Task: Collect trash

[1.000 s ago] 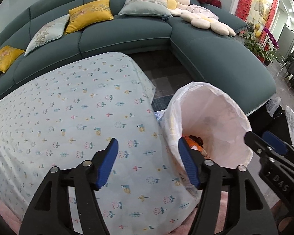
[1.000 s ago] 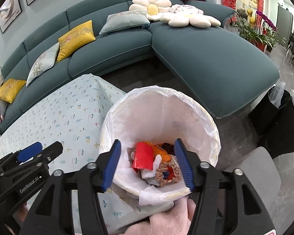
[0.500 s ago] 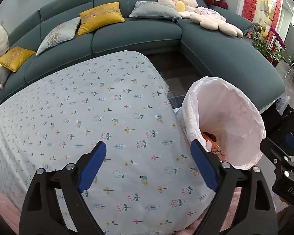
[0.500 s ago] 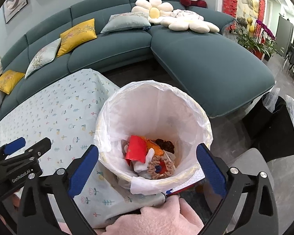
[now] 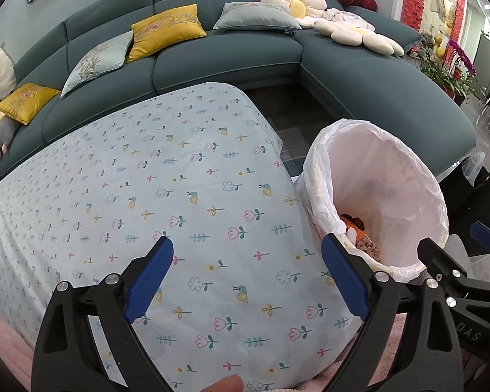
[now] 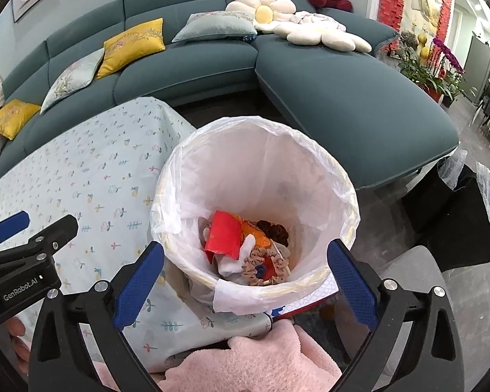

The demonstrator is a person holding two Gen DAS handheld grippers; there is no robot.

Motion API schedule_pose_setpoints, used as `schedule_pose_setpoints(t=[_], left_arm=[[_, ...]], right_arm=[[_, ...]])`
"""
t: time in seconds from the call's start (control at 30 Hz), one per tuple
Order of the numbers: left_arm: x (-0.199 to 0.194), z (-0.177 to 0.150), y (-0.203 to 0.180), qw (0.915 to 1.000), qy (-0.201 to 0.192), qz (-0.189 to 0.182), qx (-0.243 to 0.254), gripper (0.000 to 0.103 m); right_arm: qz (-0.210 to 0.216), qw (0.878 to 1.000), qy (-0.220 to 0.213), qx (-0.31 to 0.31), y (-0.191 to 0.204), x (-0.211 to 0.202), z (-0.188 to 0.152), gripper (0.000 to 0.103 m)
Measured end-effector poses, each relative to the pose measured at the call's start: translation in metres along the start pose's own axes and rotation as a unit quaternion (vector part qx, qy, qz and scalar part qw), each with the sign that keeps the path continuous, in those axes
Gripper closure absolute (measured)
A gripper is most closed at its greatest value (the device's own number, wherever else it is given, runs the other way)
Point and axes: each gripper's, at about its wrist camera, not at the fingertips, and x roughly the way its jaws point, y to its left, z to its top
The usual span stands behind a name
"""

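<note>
Both jaws just spread, nothing between: right gripper [image 6: 245, 281] over trash bin [image 6: 323, 170]; left gripper [image 5: 246, 277] at its nine o'clock above desk [image 5: 147, 179].

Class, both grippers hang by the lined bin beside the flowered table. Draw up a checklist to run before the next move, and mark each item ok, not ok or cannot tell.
1. Right gripper open, nothing between its fingers: ok.
2. Left gripper open, nothing held: ok.
3. Bin upright, liner folded over its rim: ok.
4. Trash lies inside the bin, well below the rim: ok.
5. Tablecloth free of trash where it shows: ok.
6. Trash left on the floor: cannot tell.
</note>
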Motion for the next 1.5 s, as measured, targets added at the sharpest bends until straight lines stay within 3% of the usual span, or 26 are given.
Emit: schedule_pose_setpoints(t=[1.5], left_arm=[[0.0025, -0.0037, -0.0068, 0.9998, 0.001, 0.019, 0.000, 0.015]], right_arm=[[-0.005, 1.000, 0.011, -0.012, 0.0056, 0.0056, -0.0005, 0.007]])
